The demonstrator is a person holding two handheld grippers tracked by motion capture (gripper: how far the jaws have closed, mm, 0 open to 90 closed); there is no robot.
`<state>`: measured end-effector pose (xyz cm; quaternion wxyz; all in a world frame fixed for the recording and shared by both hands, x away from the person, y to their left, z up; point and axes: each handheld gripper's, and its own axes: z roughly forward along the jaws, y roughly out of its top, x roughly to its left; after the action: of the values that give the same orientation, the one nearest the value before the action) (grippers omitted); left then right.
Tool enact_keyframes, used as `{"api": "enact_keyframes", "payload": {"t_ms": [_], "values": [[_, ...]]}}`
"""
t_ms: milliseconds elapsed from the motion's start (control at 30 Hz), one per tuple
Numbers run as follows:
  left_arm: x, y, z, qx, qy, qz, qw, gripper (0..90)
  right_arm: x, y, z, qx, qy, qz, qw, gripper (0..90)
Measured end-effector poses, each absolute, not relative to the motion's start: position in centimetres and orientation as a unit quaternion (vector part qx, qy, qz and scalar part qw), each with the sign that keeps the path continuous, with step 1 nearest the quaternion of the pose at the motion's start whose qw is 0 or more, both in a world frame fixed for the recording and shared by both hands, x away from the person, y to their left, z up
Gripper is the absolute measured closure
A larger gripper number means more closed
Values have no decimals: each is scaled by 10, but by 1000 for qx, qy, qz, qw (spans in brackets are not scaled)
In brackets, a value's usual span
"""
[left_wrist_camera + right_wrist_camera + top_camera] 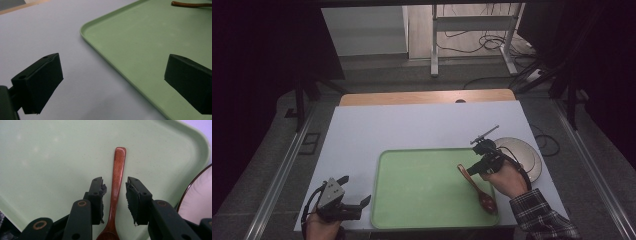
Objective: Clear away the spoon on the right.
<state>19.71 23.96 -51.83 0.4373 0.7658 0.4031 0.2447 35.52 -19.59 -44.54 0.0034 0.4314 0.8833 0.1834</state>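
Note:
A brown wooden spoon (477, 189) lies on the green tray (422, 185) near its right edge, bowl toward the person. My right gripper (474, 170) hovers over the handle. In the right gripper view the spoon (117, 177) runs up between the two pads (98, 195), with a small gap on each side, so my right gripper (114, 181) is open around it. My left gripper (357, 190) rests at the table's front left, beside the tray's left edge. In the left gripper view it (112, 67) stands wide open with nothing between the jaws, and the spoon's handle (190, 4) shows at the top right.
A pale round plate (524, 152) with a dark rim sits just right of the tray, close to my right gripper; its edge (200, 200) shows in the right gripper view. The tray rests on a white table sheet (412, 125). A metal stand and cables are beyond the table.

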Motion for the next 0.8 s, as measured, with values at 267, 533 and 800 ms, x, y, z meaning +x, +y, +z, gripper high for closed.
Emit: {"api": "enact_keyframes", "payload": {"t_ms": [267, 533, 800], "values": [[197, 240, -518, 765, 403, 246, 437, 17, 346, -196, -442, 408, 888, 210, 29, 696], [197, 240, -518, 765, 403, 246, 437, 17, 337, -193, -443, 385, 890, 235, 58, 701], [197, 240, -518, 765, 403, 247, 437, 17, 331, -192, -447, 382, 884, 260, 69, 708]]}}
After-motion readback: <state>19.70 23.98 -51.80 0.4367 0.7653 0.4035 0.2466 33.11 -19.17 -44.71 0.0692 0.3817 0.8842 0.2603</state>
